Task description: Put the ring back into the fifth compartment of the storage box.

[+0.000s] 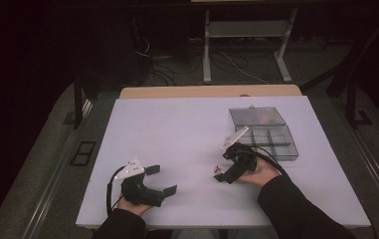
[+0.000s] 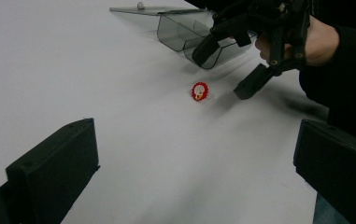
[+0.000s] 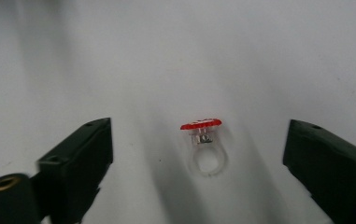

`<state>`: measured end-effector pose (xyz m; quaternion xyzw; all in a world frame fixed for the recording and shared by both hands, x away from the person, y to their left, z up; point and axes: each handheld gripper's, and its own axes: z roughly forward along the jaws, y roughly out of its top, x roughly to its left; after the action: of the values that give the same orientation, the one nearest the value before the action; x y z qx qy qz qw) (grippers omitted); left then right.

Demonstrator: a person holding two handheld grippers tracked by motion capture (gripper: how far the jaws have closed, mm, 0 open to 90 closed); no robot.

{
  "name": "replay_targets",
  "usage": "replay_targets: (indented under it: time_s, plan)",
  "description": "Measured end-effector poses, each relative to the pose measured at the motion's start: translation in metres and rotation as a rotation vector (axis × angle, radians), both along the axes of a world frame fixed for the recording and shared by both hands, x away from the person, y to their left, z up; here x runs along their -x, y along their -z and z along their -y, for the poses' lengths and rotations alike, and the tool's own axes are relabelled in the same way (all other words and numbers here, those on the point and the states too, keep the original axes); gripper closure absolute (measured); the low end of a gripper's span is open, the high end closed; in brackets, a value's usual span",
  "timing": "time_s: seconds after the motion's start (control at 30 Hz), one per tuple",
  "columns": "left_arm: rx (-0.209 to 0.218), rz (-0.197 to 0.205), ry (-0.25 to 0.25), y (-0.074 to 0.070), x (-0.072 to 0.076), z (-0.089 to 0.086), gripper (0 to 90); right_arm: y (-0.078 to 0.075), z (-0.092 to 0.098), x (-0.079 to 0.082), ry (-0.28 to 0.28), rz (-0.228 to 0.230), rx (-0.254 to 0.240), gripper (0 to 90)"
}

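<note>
Red-topped ring [image 3: 203, 142] between spread fingers [image 3: 80, 161]

White tabletop [image 1: 177, 129]. Ring [image 3: 202, 144]: red top with a white spot, clear band. Both hand-held grippers black, left [image 1: 161, 180] and right [image 1: 220, 166], each with a grey plate. Smoky transparent grey box [image 1: 271, 142] beyond the ring. Black sleeves [image 1: 296, 209].

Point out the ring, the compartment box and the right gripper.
ring [image 3: 202, 140], right gripper view, the setting under its red top
compartment box [image 1: 275, 144], high view, a divider
right gripper [image 2: 227, 70], left gripper view, midway between its open fingertips
</note>
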<state>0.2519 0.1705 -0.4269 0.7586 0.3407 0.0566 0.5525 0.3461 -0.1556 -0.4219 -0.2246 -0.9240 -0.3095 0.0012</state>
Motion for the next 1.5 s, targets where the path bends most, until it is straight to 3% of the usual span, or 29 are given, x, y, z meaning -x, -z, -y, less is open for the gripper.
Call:
replay_targets:
  time_s: [1.0, 1.5]
  plan:
    - [-0.015, -0.002, 0.011, 0.001, -0.001, 0.002, 0.0, 0.017, -0.002, -0.016, -0.08, -0.005, -0.02, 64.9]
    - [-0.02, 0.002, 0.012, 0.001, -0.001, 0.003, 0.0, 0.015, -0.004, -0.018, -0.1, -0.031, -0.028, 70.5]
